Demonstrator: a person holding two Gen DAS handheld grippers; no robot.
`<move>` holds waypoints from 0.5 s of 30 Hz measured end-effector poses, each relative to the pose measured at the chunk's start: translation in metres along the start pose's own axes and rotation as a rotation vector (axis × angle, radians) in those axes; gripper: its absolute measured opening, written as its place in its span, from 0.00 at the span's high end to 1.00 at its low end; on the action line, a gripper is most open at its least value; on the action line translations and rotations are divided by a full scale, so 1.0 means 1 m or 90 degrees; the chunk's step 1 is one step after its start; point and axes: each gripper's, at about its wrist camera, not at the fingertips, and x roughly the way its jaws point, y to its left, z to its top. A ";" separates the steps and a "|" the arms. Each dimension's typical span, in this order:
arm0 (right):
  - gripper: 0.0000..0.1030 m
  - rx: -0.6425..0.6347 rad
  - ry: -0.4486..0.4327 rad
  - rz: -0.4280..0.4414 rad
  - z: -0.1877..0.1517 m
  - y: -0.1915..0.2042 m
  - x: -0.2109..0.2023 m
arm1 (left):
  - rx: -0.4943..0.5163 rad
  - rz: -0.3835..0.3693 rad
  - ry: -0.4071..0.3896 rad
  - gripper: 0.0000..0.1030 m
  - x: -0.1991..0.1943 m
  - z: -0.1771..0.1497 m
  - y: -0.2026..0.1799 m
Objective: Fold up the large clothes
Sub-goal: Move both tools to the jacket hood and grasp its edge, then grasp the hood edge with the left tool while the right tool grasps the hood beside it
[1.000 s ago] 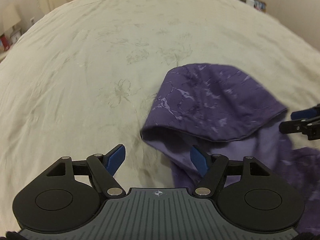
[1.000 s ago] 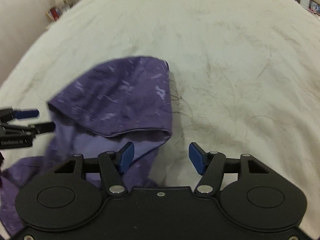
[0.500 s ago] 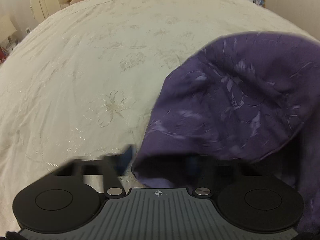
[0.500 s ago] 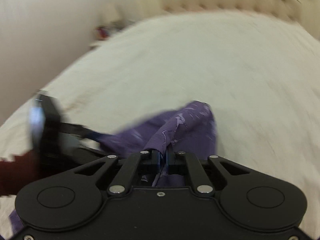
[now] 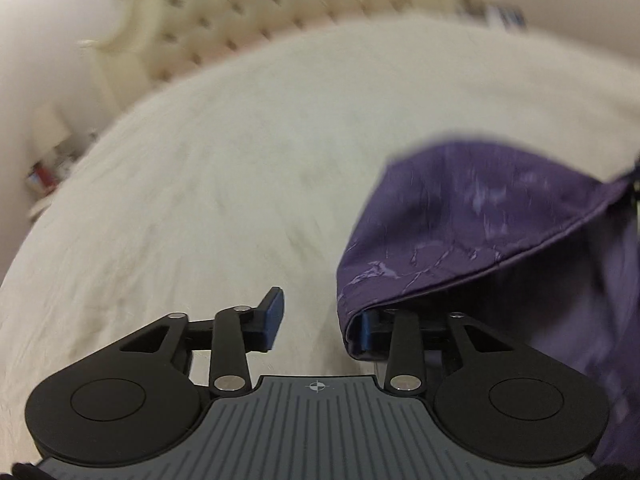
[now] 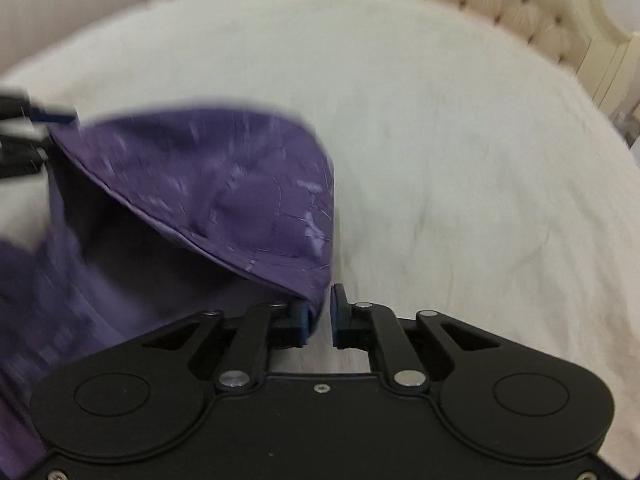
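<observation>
Purple garment lifted off the cream bedspread, stretched as a hood-like fold between both grippers. Draped over the right finger of the left gripper, hem hooked there; left finger bare, well clear of the cloth, jaws apart and just been opening, nothing pinched. On the right gripper, edge of cloth hanging over the left pad, narrow gap to the other pad; jaws just been opening, no longer clamped on the fabric as half a second ago. Lying flat on the bed a second ago, now raised. Tufted headboard blurred behind.
</observation>
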 end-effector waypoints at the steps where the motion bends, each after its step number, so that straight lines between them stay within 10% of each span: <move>1: 0.69 0.006 0.023 -0.001 -0.004 -0.001 0.012 | 0.024 -0.004 0.037 0.56 0.012 -0.003 -0.003; 10: 0.37 0.107 0.030 0.074 -0.007 -0.031 -0.013 | 0.045 -0.167 0.094 0.43 -0.007 0.006 0.035; 15: 0.34 0.131 0.025 0.109 -0.019 -0.044 -0.052 | 0.071 -0.178 0.098 0.43 -0.034 -0.004 0.055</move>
